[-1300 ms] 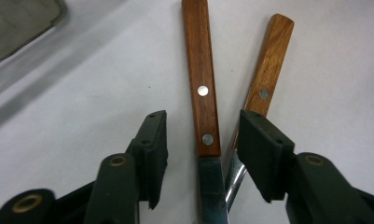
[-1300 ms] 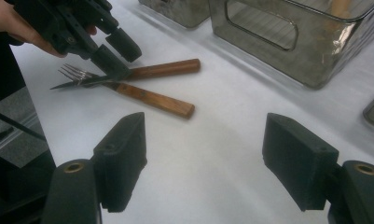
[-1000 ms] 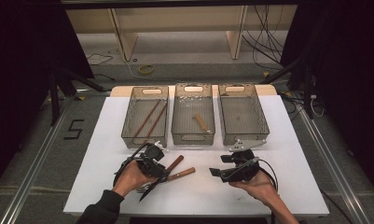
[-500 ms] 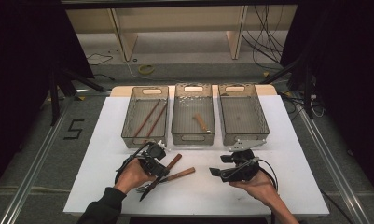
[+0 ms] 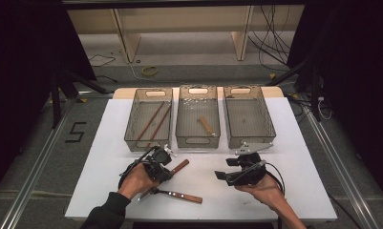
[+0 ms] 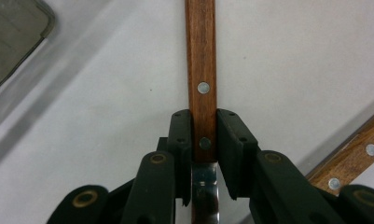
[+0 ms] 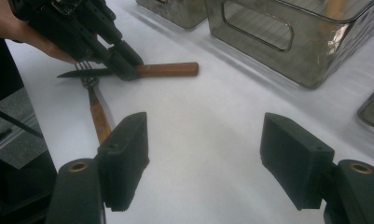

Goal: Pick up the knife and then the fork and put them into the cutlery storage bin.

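Left tool [image 6: 204,140] tight on riveted wooden knife handle [image 6: 201,70].

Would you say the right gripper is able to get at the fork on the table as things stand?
Probably yes: the right gripper is open, with bare table between it and the fork, though the knife crosses the fork's tines.

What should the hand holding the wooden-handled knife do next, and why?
Probably lift it straight up a little. The left gripper's black jaws have just been closing and now pinch the wooden-handled steel knife, which lies flat on the white table across a wooden-handled fork.
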The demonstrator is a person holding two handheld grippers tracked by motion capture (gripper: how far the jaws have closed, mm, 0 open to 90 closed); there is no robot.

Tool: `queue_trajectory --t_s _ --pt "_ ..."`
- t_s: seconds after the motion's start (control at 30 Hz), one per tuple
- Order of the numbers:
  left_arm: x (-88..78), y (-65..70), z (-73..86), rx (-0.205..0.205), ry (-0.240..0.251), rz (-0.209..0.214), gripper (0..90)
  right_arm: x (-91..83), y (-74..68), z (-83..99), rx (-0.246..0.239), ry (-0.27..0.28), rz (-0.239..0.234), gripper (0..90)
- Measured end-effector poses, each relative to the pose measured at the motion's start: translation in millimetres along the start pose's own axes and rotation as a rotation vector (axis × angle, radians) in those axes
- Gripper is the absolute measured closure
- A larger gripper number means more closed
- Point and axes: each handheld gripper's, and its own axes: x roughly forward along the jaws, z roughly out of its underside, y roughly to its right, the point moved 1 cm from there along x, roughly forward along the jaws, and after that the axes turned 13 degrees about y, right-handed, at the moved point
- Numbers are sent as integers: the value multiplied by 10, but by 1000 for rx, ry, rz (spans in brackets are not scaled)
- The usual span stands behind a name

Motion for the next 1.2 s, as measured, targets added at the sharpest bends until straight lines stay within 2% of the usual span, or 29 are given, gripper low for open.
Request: queue_trajectory --t_s 0.3,0.43,0.77,0.93,1.03,1.07,1.2 --pt "-11 14 4 28 4 -1 765 -2 2 -2 1 0 -2 335" --pt "-35 53 -11 55 3 39 766 -5 1 -6 -1 6 -5 335" --pt "-202 214 -104 108 42 116 767 -14 -39 -40 -20 23 -19 334" --pt "-249 407 -158 166 45 182 766 -7 -120 -77 -78 23 -53 330" --pt "-236 479 -168 185 40 202 766 24 -186 -84 -140 8 -79 328" --pt "-223 544 -174 201 37 223 766 37 -212 -86 -164 0 -84 328" --pt "-208 645 -182 229 35 251 766 112 -309 -90 -247 -48 -130 322"
